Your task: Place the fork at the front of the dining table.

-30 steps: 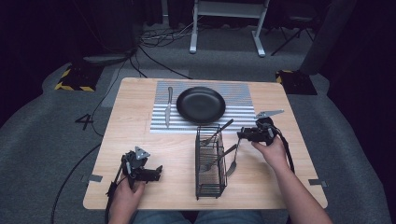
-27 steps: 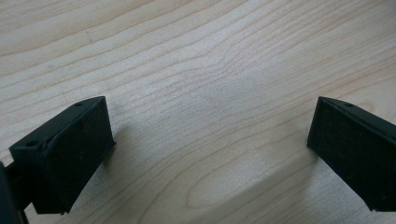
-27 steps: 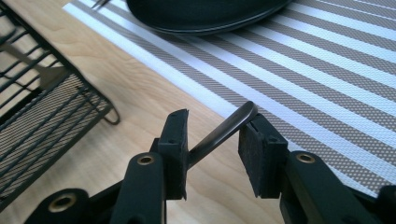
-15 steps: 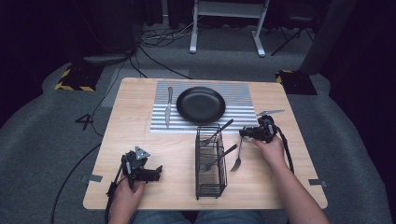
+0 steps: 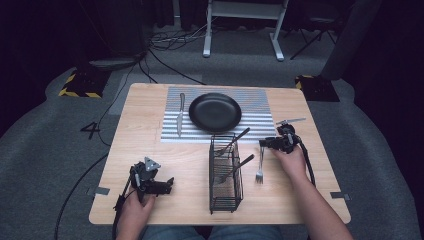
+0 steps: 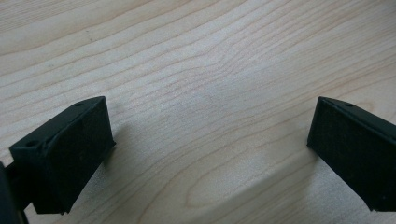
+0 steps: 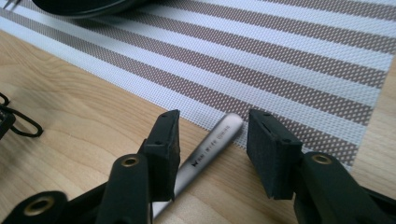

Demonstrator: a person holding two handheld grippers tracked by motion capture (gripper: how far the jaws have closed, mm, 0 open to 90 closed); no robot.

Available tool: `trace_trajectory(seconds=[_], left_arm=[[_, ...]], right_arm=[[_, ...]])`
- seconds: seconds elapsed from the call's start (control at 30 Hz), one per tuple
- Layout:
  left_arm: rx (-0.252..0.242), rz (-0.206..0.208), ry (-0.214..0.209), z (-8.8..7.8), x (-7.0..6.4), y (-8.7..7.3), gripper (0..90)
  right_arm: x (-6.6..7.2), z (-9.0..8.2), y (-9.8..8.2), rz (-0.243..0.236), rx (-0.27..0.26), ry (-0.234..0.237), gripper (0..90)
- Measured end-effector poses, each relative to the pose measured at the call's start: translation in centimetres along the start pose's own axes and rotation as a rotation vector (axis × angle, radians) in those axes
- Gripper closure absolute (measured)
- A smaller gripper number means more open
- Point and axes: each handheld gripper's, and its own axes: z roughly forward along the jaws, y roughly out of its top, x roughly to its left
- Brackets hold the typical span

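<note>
A silver fork (image 5: 259,166) lies on the wooden table (image 5: 150,150) just right of a black wire cutlery basket (image 5: 225,192). Its handle end rests at the edge of the striped placemat (image 5: 257,107). My right gripper (image 5: 263,144) sits low over that handle. In the right gripper view the fork handle (image 7: 211,143) lies between the jaws, beside the left pad and well apart from the right one. The jaws have just been opening, so my right gripper (image 7: 215,125) is open. My left gripper (image 5: 167,184) rests near the front left, and my left gripper (image 6: 210,135) is open over bare wood.
A black plate (image 5: 215,111) sits on the placemat, with a knife (image 5: 180,114) to its left. Two dark-handled utensils (image 5: 236,140) lean out of the basket. Beyond the table stand a white stand's legs (image 5: 240,30) and floor cables.
My right hand has sunk and shifted slightly right, away from the basket. The fork that hung from it now lies on the table, and the jaws have spread off it. The left hand has kept still.
</note>
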Motion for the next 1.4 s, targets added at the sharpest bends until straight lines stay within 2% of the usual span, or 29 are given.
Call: trace_trajectory(seconds=[0.23, 0.4, 0.63, 0.87, 0.97, 1.1, 1.3, 1.4], left_arm=[[0.000, 0.000, 0.000, 0.0, 0.0, 0.0, 0.2], [0.000, 0.000, 0.000, 0.0, 0.0, 0.0, 0.2], [0.000, 0.000, 0.000, 0.0, 0.0, 0.0, 0.2], [0.000, 0.000, 0.000, 0.0, 0.0, 0.0, 0.2], [0.000, 0.000, 0.000, 0.0, 0.0, 0.0, 0.2], [0.000, 0.000, 0.000, 0.0, 0.0, 0.0, 0.2], [0.000, 0.000, 0.000, 0.0, 0.0, 0.0, 0.2], [0.000, 0.000, 0.000, 0.0, 0.0, 0.0, 0.2]], right_arm=[[0.5, -1.4, -0.1, -0.008, -0.028, -0.018, 50.1], [2.3, -3.7, -1.1, -0.078, -0.058, -0.022, 46.5], [5.2, -6.7, -4.1, -0.149, -0.066, 0.031, 43.1], [7.3, -8.1, -7.0, -0.186, -0.034, 0.091, 43.0], [7.9, -8.2, -7.8, -0.195, -0.011, 0.107, 42.9], [8.8, -7.4, -8.9, -0.220, 0.035, 0.118, 42.8], [9.1, -5.8, -9.6, -0.195, 0.076, 0.157, 44.2], [9.0, -5.2, -9.7, -0.190, 0.091, 0.146, 45.6]])
